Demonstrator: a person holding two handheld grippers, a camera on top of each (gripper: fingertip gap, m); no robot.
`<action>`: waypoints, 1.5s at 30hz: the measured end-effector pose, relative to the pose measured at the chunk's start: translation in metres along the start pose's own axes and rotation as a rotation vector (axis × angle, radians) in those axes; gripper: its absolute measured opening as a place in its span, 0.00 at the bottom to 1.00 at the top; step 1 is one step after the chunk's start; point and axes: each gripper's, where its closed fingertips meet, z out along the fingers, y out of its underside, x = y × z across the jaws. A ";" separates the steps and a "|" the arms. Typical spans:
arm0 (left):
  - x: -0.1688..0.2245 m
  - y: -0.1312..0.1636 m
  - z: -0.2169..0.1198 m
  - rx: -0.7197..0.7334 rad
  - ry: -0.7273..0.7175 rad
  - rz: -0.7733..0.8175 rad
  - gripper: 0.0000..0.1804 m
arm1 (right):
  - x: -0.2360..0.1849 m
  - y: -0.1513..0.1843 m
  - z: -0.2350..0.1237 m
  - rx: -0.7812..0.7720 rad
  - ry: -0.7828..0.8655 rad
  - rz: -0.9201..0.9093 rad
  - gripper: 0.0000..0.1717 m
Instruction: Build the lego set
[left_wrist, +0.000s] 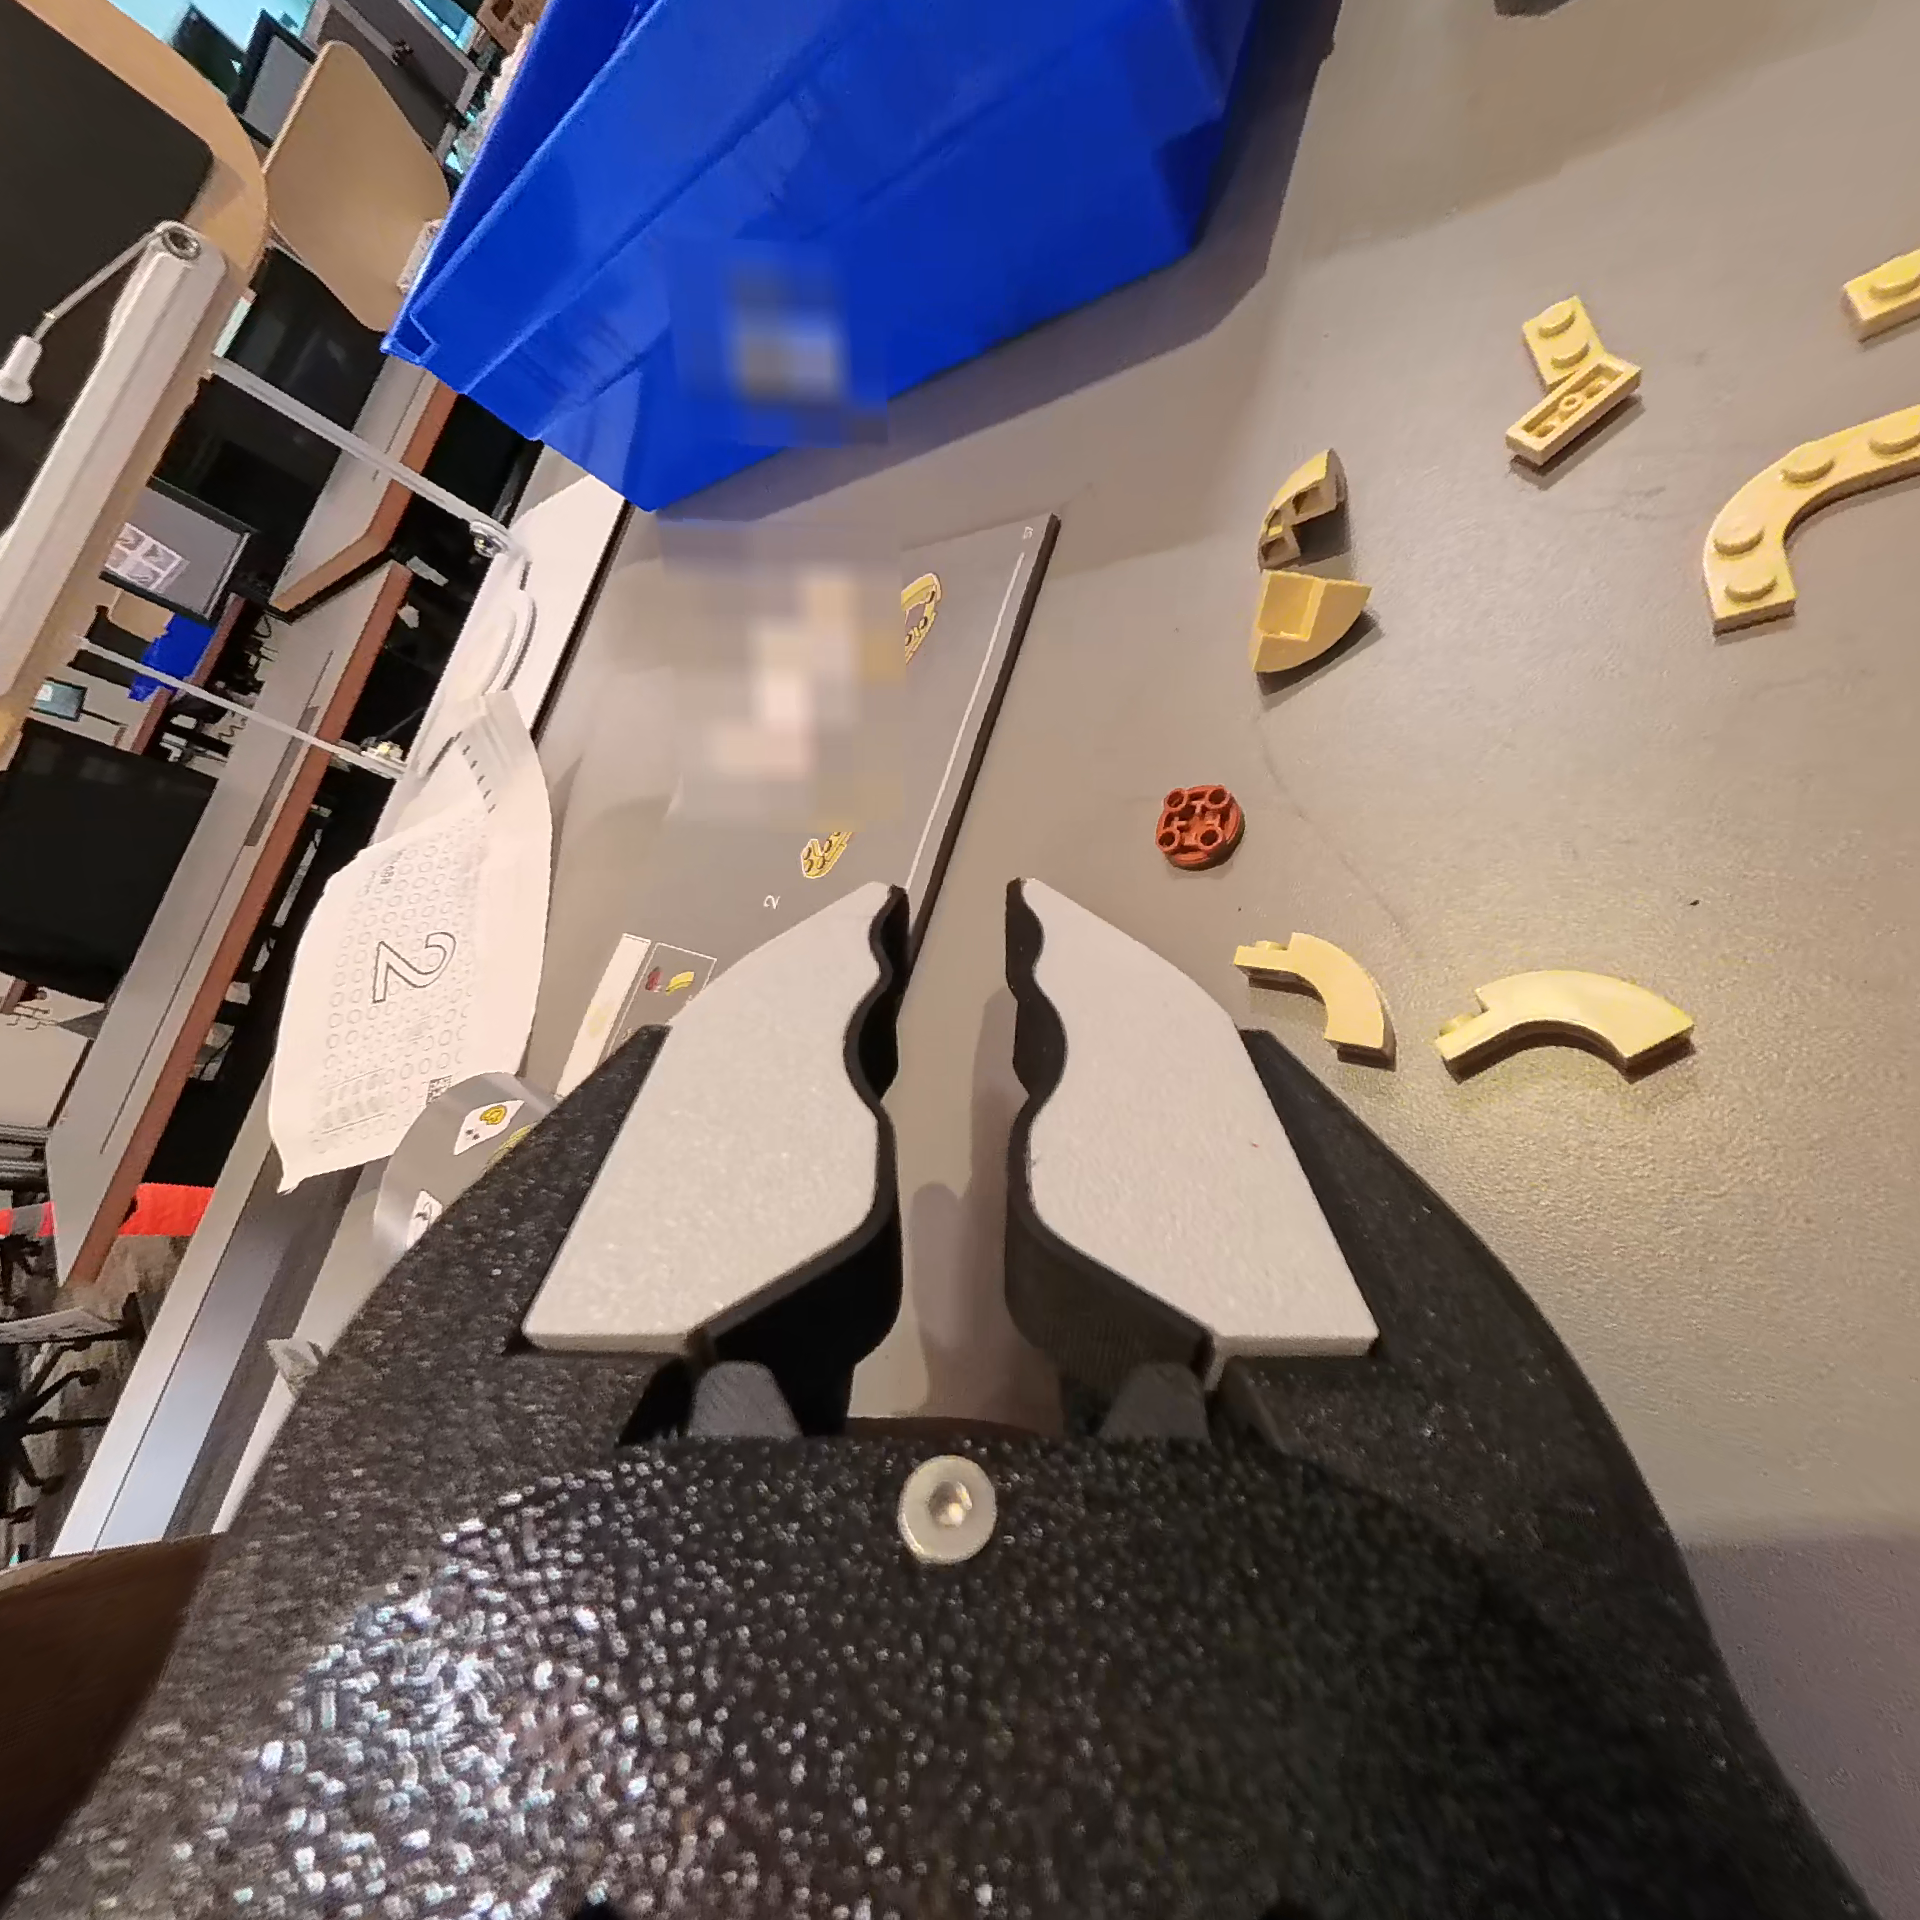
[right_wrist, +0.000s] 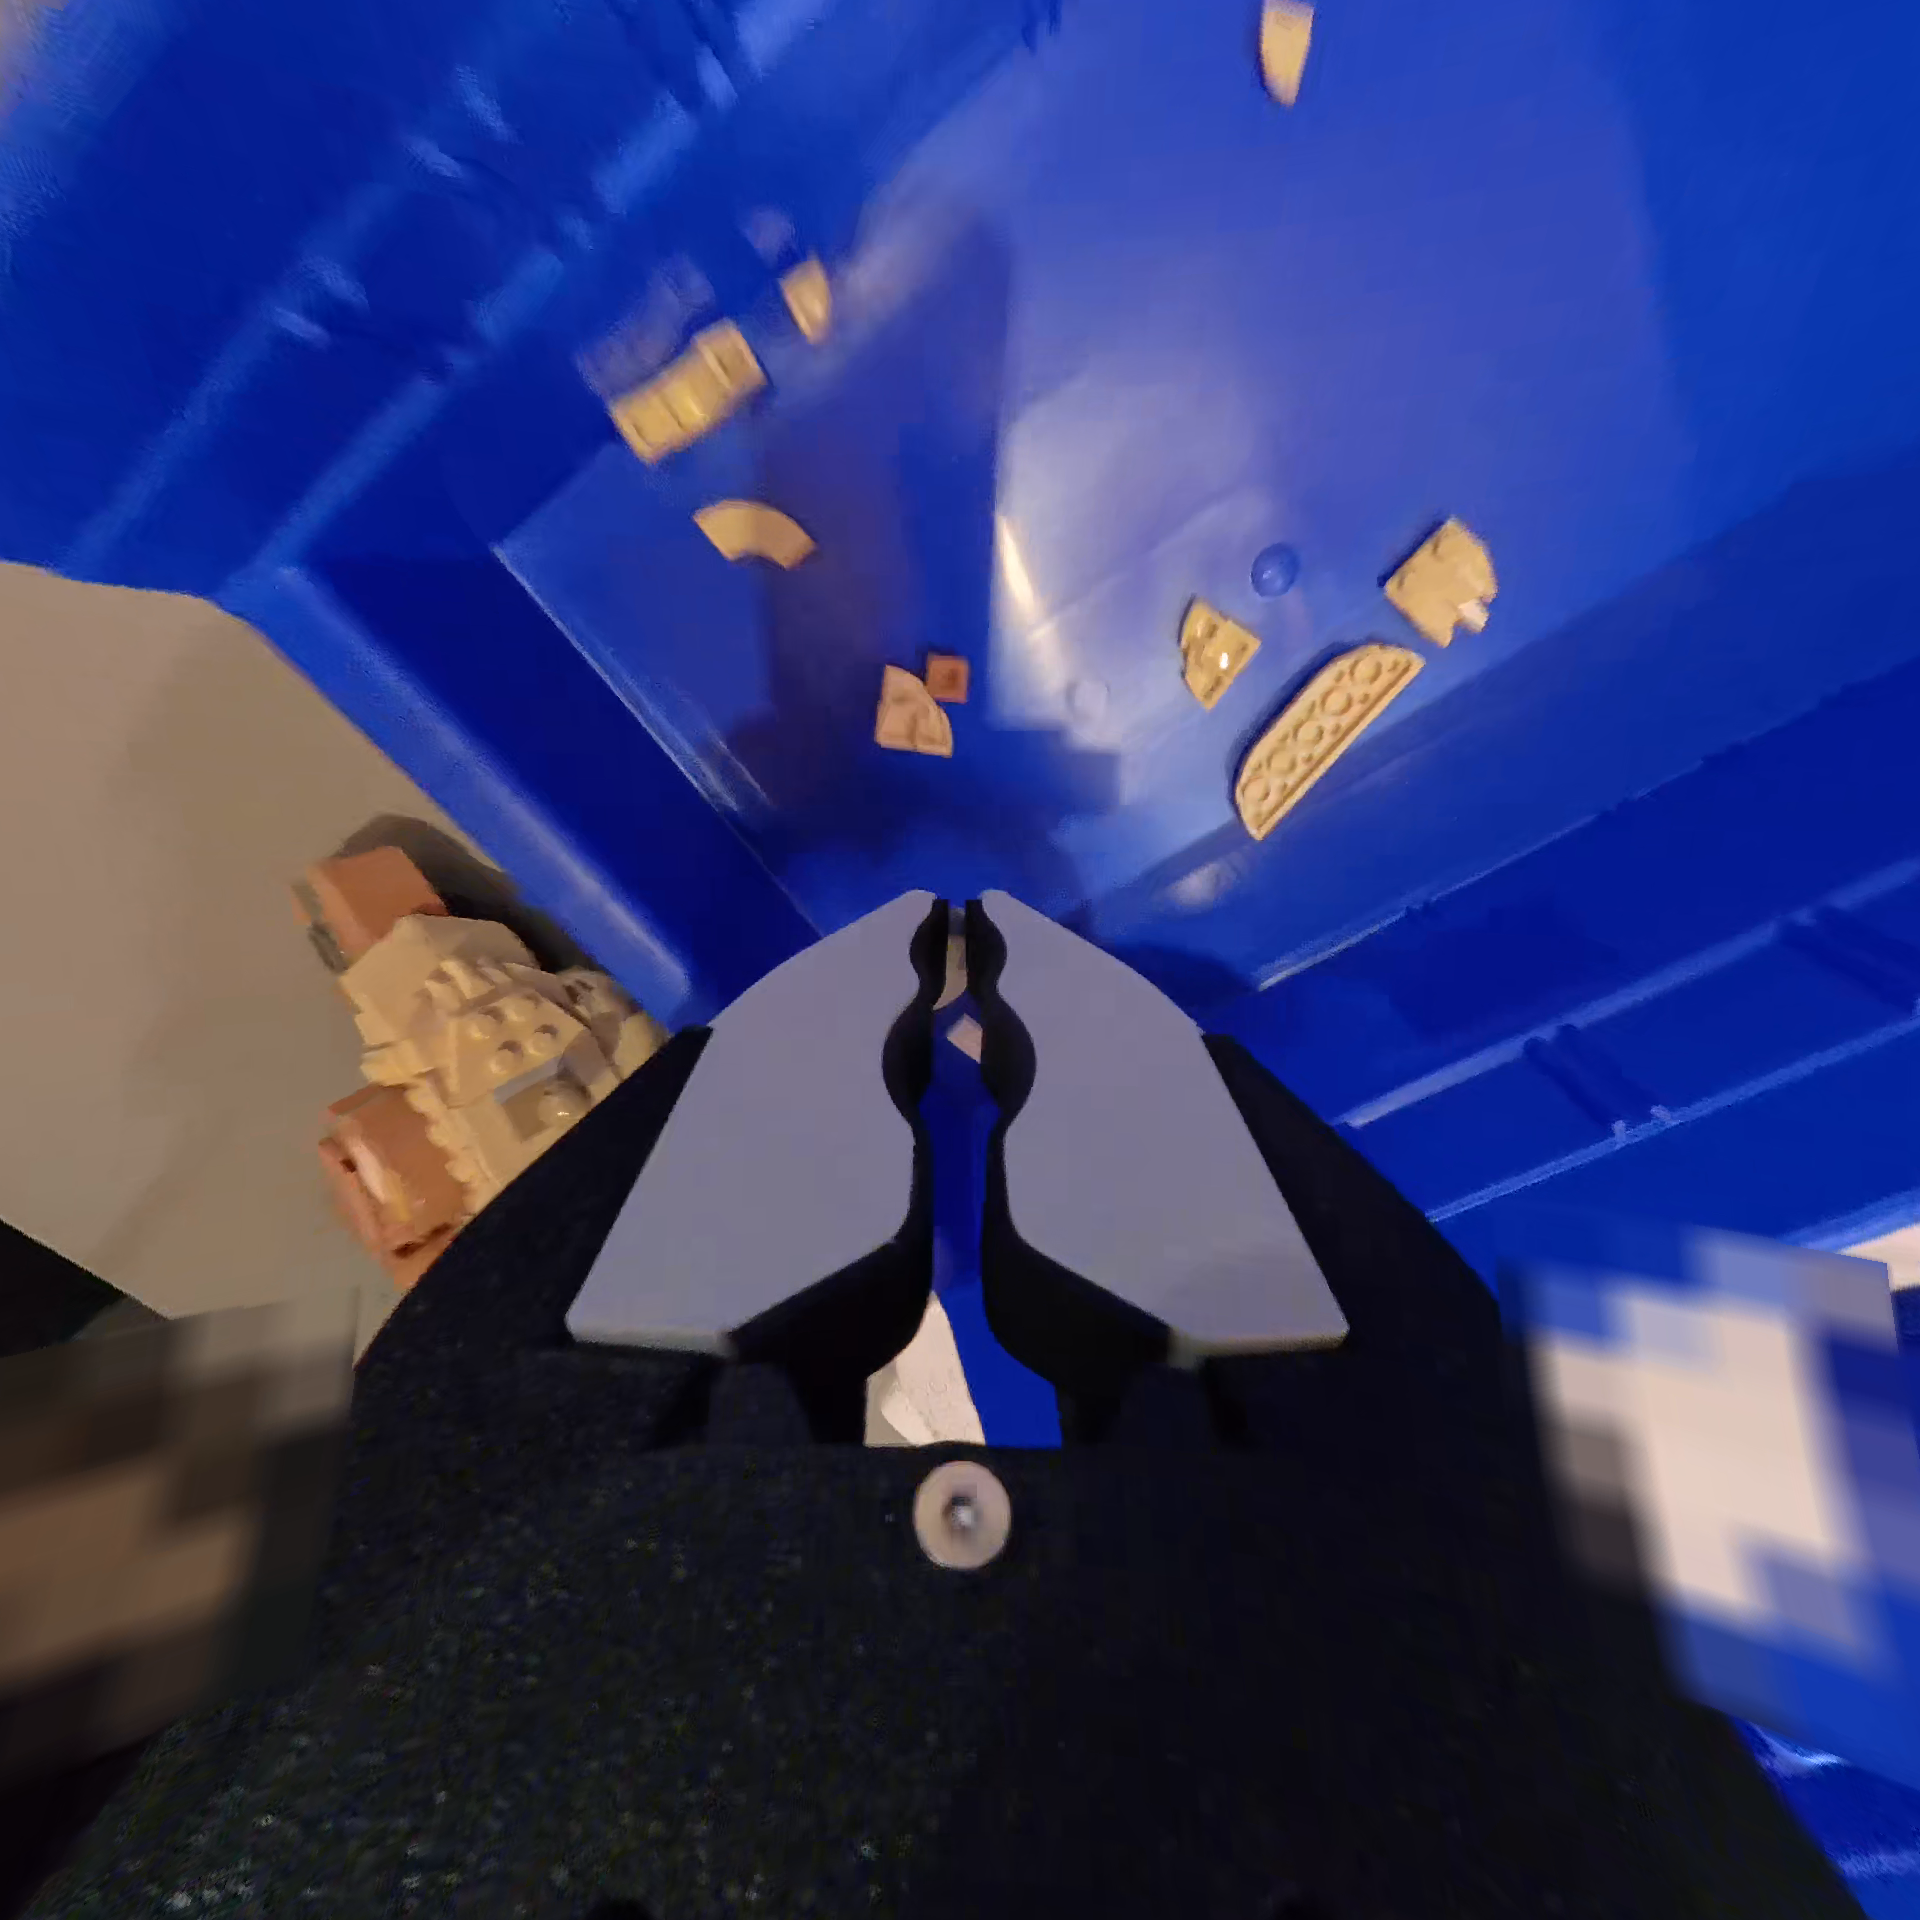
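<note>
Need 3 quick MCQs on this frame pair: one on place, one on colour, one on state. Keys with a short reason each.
1. Where is the red-brown round piece?
A. Inside the bin
B. On the grey table, right of the booklet
C. On top of the booklet

2. What colour is the bin with loose tan pieces in it?
A. Blue
B. Green
C. Black

3. How does the left hand-held gripper stand?
A. Clamped on a tan arch
C. Clamped on the booklet
B. Open, nothing between its fingers

Key:
1 B: the red-brown round piece lies on the grey table, just past the booklet edge.
2 A: the bin walls and floor are blue.
3 B: the left hand-held gripper shows bare table through the gap.
</note>
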 end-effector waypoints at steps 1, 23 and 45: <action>-0.001 0.000 0.000 0.001 -0.001 -0.001 0.09 | -0.005 -0.010 -0.010 0.066 -0.007 -0.012 0.02; -0.022 0.021 0.000 -0.054 -0.077 -0.061 0.09 | -0.263 -0.144 0.048 0.407 -0.050 -0.496 0.12; -0.030 0.028 0.005 -0.096 -0.150 0.001 0.07 | -0.047 -0.072 0.035 0.339 -0.131 -0.374 0.28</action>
